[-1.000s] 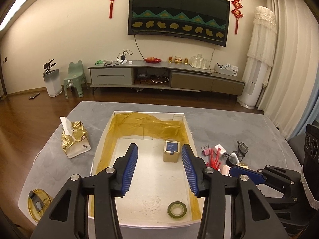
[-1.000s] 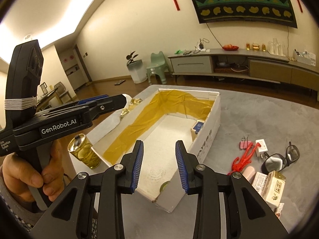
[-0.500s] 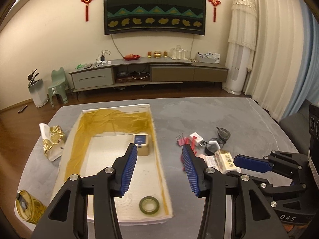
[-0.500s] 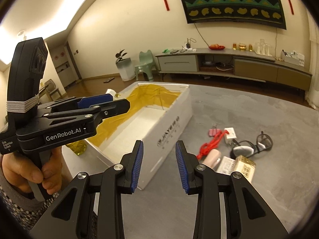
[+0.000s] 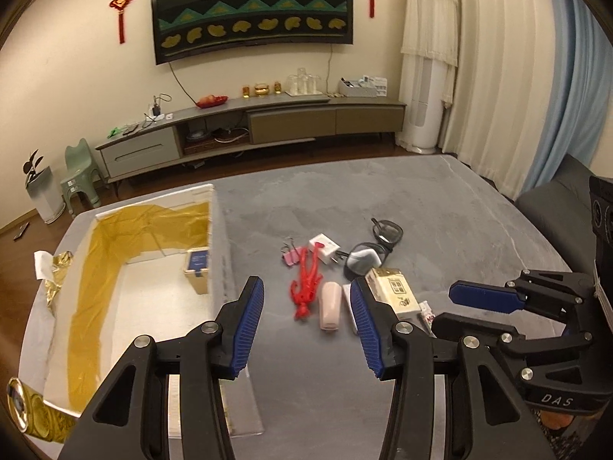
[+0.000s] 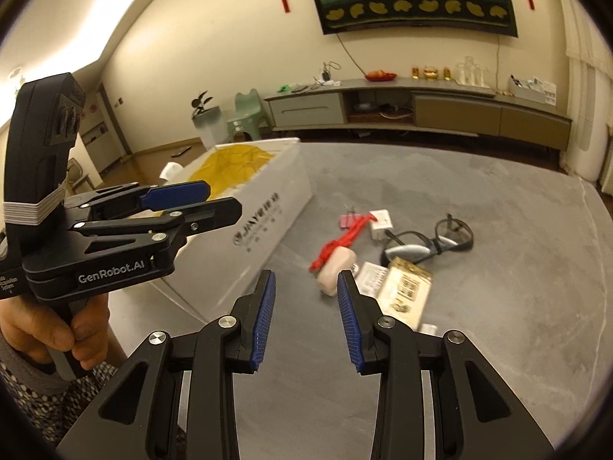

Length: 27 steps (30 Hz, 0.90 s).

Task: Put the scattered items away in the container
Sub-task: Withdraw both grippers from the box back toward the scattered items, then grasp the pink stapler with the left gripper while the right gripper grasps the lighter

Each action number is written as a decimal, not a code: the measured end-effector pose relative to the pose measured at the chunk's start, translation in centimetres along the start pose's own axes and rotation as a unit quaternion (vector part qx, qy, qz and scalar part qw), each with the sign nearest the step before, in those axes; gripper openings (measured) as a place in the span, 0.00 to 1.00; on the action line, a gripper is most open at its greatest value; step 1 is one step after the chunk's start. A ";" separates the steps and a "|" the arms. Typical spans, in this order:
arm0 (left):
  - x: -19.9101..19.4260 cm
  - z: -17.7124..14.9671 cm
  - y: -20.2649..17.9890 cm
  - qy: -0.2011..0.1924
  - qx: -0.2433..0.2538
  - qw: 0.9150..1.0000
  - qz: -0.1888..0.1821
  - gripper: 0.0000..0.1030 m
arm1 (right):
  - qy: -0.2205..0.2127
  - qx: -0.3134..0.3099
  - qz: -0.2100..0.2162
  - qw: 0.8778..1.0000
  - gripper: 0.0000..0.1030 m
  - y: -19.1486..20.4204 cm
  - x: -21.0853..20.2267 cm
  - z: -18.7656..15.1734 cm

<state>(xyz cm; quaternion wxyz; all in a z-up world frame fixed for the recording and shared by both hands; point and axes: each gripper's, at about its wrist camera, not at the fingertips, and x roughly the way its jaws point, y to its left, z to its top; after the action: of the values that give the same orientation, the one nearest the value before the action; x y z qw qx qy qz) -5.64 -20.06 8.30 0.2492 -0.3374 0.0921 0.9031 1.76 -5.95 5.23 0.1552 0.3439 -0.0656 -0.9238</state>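
Note:
A white cardboard box (image 5: pixel 220 237) lined with yellow tape stands at the left of the grey table; a small tan cube (image 5: pixel 197 270) sits inside it. To its right lies a cluster: a red clip (image 5: pixel 306 283), a pink tube (image 5: pixel 330 306), a pink binder clip (image 5: pixel 291 257), a white plug (image 5: pixel 325 247), black glasses (image 5: pixel 387 232) and a tan packet (image 5: pixel 394 293). My left gripper (image 5: pixel 306 320) hovers open just short of the red clip and tube. My right gripper (image 6: pixel 306 318) is open too, low over the table, with the pink tube (image 6: pixel 336 270) just beyond its fingertips.
A gold-foil tissue pack (image 5: pixel 53 280) lies left of the box and a gold tin (image 5: pixel 23 406) at the near-left corner. Bare grey tabletop (image 5: pixel 440 207) stretches beyond the cluster. A TV cabinet (image 5: pixel 268 126) stands along the far wall. A hand (image 6: pixel 49 329) holds the left gripper.
Both grippers have swung right, away from over the box and toward the item cluster. The box has slid to the left of each view. Both stay open and empty.

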 end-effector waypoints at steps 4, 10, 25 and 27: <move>1.7 -0.2 -1.8 0.011 0.014 1.000 -0.011 0.47 | 0.011 0.012 -0.013 1.000 0.35 -2.0 1.1 -0.9; 5.6 -0.7 -3.0 0.041 0.016 0.999 -0.014 0.47 | 0.047 0.029 -0.035 0.998 0.36 -4.6 3.6 -2.1; 13.4 -1.9 -2.7 0.093 -0.019 0.995 -0.010 0.47 | 0.107 0.043 -0.054 0.992 0.42 -8.9 7.3 -5.3; 14.2 -2.1 -2.0 0.096 -0.036 0.995 -0.015 0.47 | 0.115 0.042 -0.059 0.991 0.42 -9.2 7.9 -5.8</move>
<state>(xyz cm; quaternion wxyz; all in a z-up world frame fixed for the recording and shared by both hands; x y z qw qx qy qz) -12.62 -13.50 -2.57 0.2405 -0.4322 0.0780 0.8656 -2.31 0.02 -6.05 0.0921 0.4577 -0.0651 -0.8819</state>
